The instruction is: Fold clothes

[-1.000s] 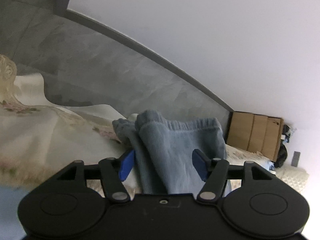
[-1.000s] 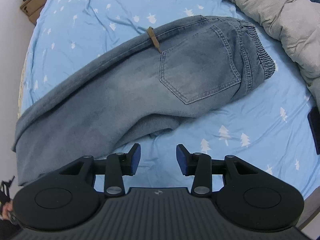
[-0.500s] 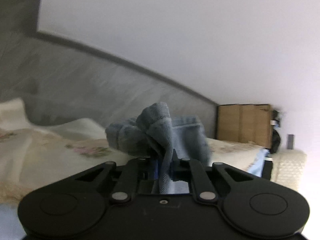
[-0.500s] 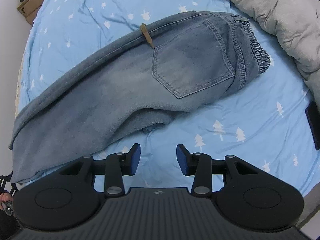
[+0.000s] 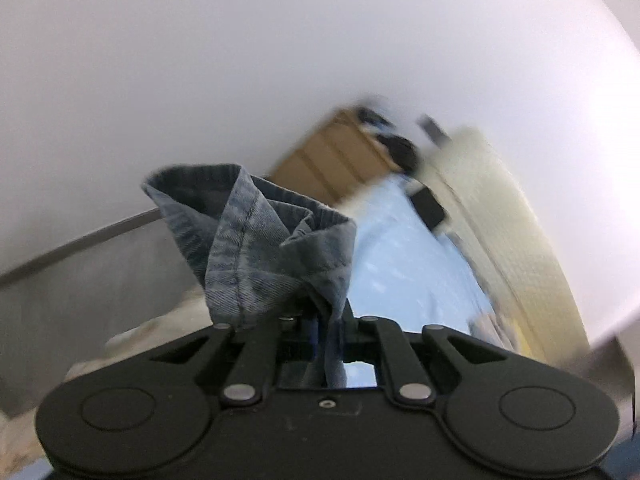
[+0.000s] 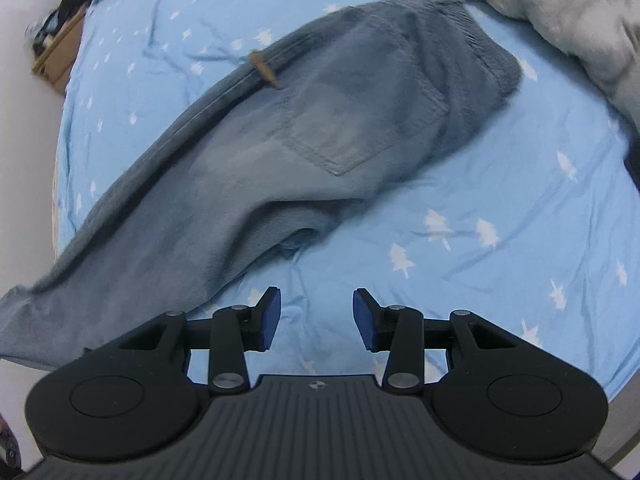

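Light blue jeans (image 6: 280, 140) lie on the blue sheet (image 6: 500, 200) in the right wrist view, back pocket up, waistband at the upper right, legs running to the lower left. My right gripper (image 6: 316, 314) is open and empty, hovering over the sheet just below the crotch. In the left wrist view my left gripper (image 5: 320, 320) is shut on the bunched leg hem of the jeans (image 5: 256, 240) and holds it lifted in front of the white wall.
A grey duvet (image 6: 540, 12) lies at the upper right of the bed. A cardboard box (image 5: 336, 164) stands beyond the bed's far end, also in the right wrist view (image 6: 60, 60). A cream lace bed edge (image 5: 520, 232) runs along the right.
My left gripper closed on the jeans hem, lifted it and tilted to the right. The jeans legs shifted on the sheet. My right gripper stayed open.
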Demonstrator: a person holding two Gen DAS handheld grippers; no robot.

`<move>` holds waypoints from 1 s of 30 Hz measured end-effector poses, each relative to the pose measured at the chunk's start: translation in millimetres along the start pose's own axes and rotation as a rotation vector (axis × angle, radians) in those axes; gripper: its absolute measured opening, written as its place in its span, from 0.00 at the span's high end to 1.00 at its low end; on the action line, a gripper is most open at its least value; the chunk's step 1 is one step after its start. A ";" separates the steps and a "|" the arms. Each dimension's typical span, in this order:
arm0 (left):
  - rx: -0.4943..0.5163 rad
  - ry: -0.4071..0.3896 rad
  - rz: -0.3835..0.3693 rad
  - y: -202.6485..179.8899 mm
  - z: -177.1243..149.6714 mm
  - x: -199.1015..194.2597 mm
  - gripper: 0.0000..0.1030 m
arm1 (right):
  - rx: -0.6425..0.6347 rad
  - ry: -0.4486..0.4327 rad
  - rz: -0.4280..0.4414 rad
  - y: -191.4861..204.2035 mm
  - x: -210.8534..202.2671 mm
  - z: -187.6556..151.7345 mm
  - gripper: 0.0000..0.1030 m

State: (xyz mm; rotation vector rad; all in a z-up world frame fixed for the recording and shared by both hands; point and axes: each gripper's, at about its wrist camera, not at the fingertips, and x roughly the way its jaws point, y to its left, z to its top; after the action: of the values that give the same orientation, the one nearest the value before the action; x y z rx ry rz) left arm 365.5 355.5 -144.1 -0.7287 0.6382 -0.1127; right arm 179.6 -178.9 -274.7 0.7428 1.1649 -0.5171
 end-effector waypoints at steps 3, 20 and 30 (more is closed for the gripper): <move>0.125 0.035 -0.047 -54.4 -10.1 9.3 0.94 | 0.067 -0.010 0.010 -25.8 -2.5 -0.2 0.58; 0.499 0.335 -0.168 -229.2 -244.1 63.3 0.96 | 0.201 0.064 0.077 -153.3 26.5 -17.4 0.58; 0.589 0.488 0.024 -231.8 -372.3 114.9 0.95 | 0.196 0.118 0.098 -209.4 36.9 -20.5 0.58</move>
State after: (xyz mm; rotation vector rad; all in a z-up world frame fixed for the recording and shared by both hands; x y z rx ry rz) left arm 269.9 -71.7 -262.0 -0.1146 1.0191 -0.4452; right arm 30.4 -301.3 -366.4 1.0062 1.1913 -0.5152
